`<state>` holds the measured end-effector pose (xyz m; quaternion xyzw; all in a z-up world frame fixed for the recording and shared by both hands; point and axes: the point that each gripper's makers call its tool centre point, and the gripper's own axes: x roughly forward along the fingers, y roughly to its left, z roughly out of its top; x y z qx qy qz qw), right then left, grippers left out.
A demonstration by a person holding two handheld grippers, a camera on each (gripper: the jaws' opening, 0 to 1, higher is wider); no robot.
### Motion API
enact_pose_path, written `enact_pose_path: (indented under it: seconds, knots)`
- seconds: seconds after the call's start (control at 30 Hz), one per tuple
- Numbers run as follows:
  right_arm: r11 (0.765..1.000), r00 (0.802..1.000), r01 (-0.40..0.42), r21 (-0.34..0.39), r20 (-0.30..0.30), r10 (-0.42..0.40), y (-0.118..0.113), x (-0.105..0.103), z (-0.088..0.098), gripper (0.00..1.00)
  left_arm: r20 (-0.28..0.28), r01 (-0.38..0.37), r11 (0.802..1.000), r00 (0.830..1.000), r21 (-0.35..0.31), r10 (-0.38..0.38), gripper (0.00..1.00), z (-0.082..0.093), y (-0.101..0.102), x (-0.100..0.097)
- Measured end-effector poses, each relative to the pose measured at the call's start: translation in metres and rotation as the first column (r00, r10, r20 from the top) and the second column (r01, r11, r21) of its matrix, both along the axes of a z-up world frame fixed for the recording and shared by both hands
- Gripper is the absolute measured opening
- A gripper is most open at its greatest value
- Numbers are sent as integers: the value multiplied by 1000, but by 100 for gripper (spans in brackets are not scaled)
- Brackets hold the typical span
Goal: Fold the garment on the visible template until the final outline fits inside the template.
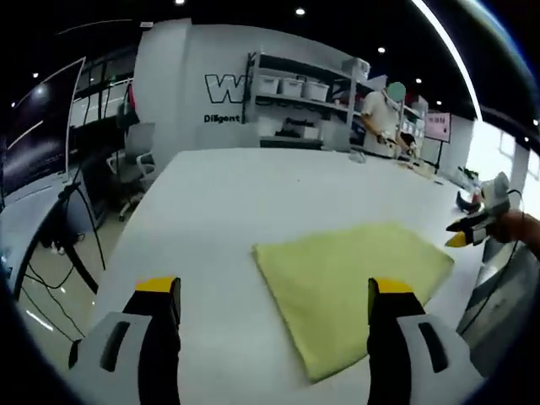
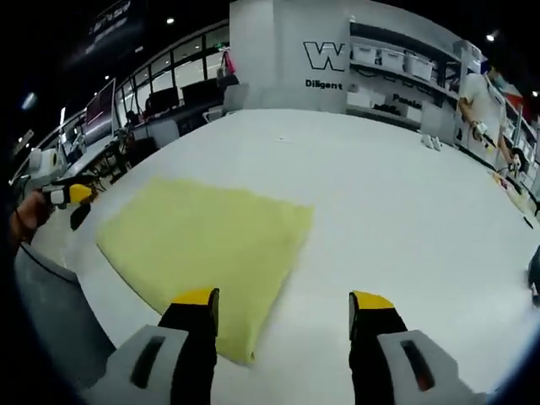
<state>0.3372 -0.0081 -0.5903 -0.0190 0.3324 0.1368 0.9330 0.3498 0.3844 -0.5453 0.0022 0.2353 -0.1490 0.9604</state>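
- Left gripper view: my left tongs are spread, gripping nothing. The yellow garment lies flat on the white worktop, looks folded into a compact rectangle, near corner just ahead of my right jaw. Right tongs sit at its far edge.
- Right gripper view: my right tongs are spread, empty; garment corner beside the left jaw. I can't see any template outline, so fit is unconfirmed.
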Motion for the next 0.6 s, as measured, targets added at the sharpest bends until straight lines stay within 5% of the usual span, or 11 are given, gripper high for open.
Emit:
enact_pose_path:
  seconds: [0.23, 0.37, 0.47, 0.6]
  knots:
    - [995, 991, 97, -9, 98, -96, -10, 11, 14, 99, 58, -78, 993, 995, -83, 83, 99, 19, -7, 1]
    - [997, 988, 83, -6, 132, -82, -5, 11, 19, 100, 189, -83, 986, 976, -147, 110, 97, 43, -17, 6]
    - [997, 990, 78, -15, 121, -75, 0, 9, 17, 100, 108, -77, 994, 990, -83, 86, 99, 27, -24, 2]
    - [995, 984, 96, 26, 147, -99, 2, 7, 21, 100, 138, -74, 989, 986, -129, 92, 99, 28, -31, 1]
